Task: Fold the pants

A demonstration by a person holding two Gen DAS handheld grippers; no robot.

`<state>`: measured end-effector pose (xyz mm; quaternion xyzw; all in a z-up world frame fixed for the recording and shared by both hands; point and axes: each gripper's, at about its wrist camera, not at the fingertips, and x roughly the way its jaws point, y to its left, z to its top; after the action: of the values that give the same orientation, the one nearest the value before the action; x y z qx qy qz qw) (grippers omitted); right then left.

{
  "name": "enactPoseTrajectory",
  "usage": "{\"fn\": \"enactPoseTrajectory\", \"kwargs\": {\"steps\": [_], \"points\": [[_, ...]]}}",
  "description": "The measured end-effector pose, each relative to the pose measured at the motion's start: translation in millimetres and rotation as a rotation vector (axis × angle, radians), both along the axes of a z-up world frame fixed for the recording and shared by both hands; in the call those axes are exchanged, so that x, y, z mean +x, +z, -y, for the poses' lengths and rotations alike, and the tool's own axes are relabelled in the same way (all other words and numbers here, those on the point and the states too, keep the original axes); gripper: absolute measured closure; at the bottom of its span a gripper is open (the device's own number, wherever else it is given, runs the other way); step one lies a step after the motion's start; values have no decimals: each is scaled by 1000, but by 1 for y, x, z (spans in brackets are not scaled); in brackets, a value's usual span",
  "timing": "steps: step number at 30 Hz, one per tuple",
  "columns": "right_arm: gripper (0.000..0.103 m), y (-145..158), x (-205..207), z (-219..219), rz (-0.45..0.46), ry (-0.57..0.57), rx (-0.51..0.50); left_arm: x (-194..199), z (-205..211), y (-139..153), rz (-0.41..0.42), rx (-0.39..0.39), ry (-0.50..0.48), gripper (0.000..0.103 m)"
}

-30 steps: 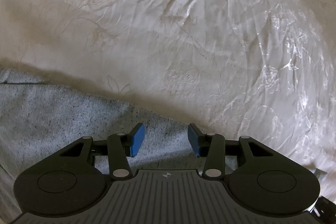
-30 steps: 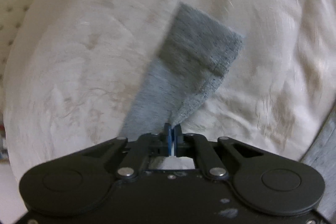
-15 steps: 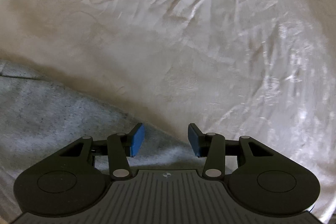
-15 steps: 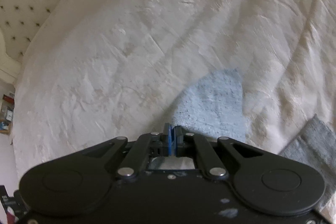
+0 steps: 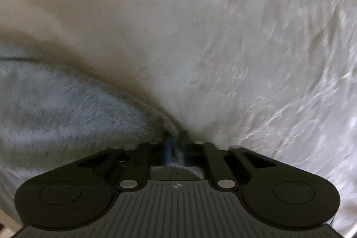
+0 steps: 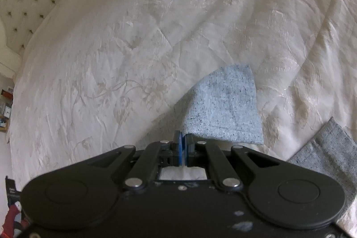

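I had both grippers clamped on the grey pants [image 6: 225, 104]: left gripper [image 5: 175, 144] at bottom centre, right gripper [image 6: 183, 144] lifting a corner off the bed [image 6: 133, 37]. Folding seemed barely begun.

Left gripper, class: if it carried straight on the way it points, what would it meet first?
The grey pants, whose edge the left gripper already pinches; directly beyond lies the cream bedspread, probably right underneath.

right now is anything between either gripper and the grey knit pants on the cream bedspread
Nothing visible does. The left gripper is shut on an edge of the grey knit pants, and the right gripper is shut on another part of the fabric. Only the cream embroidered bedspread lies around them.
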<state>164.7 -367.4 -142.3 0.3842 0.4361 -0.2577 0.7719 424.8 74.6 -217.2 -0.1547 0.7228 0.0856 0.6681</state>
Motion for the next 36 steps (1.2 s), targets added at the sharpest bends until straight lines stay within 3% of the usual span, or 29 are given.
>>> {"fn": "enactPoseTrajectory", "kwargs": {"steps": [7,12,15,19,25,28,31,36], "points": [[99,26,-24,-9,7,37,-27,-86,-9,101,265,26,-134,100],[99,37,-73,-18,-30,49,-29,-172,-28,138,312,-4,-147,100],[99,28,-109,-26,-82,42,-14,-218,-38,130,283,18,-162,100],[99,-3,-150,-40,-180,41,-13,-274,-48,88,162,31,-160,100],[97,-49,-181,-53,-272,42,12,-295,-47,36,97,45,-148,100],[88,-42,-196,-51,-246,23,23,-294,-48,35,129,40,-145,100],[68,-23,-213,-45,-185,4,-11,-291,-48,41,172,50,-155,100],[64,-13,-226,-12,-126,-45,-28,-279,-45,44,189,87,-129,100]]}}
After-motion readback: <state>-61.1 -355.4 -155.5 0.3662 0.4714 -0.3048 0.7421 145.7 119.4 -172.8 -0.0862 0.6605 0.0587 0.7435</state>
